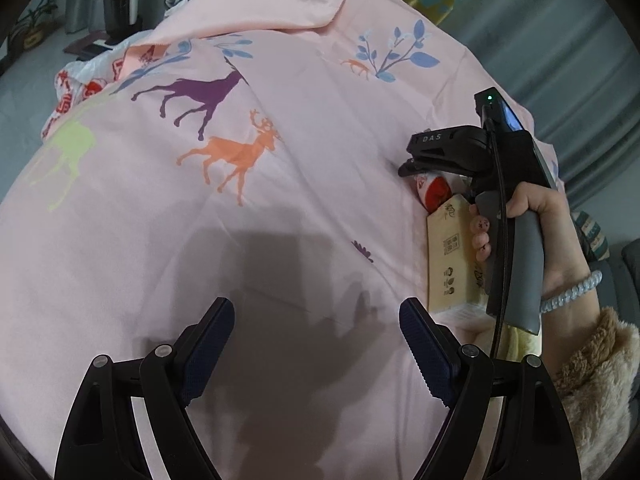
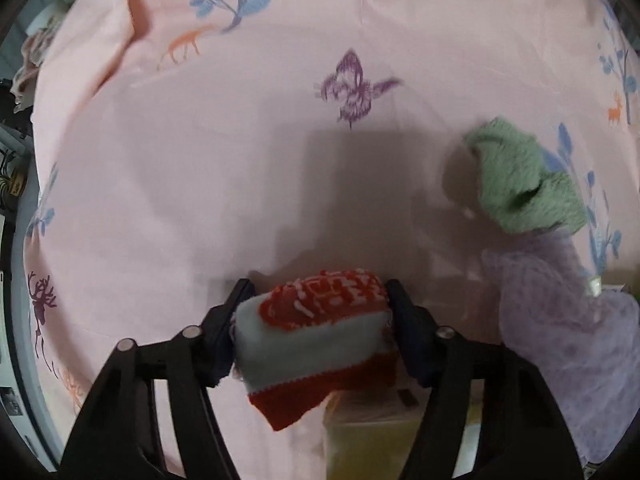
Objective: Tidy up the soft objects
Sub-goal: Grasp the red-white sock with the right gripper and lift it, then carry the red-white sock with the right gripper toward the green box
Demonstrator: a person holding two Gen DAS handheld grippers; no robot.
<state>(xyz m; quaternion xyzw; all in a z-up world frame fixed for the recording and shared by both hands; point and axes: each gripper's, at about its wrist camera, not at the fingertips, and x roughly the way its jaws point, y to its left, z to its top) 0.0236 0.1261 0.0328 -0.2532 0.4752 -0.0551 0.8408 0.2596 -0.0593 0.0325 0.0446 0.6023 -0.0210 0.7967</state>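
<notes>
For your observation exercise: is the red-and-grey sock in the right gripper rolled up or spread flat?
Rolled up: the sock sits as a compact bundle clamped in the right gripper, its red cuff hanging below.

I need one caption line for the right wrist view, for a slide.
Right gripper clamps a red-and-grey sock above the pink sheet.

two grippers: the left gripper (image 1: 316, 344) at the bottom of its own view, the right gripper (image 2: 316, 320) low in its view. one red-and-grey knit sock (image 2: 316, 332) at lower centre. one green fuzzy cloth (image 2: 524, 184) at right. one lilac cloth (image 2: 560, 320) at lower right. one tissue pack (image 1: 452, 256) at right. one pink deer-print sheet (image 1: 280, 220) beneath.
</notes>
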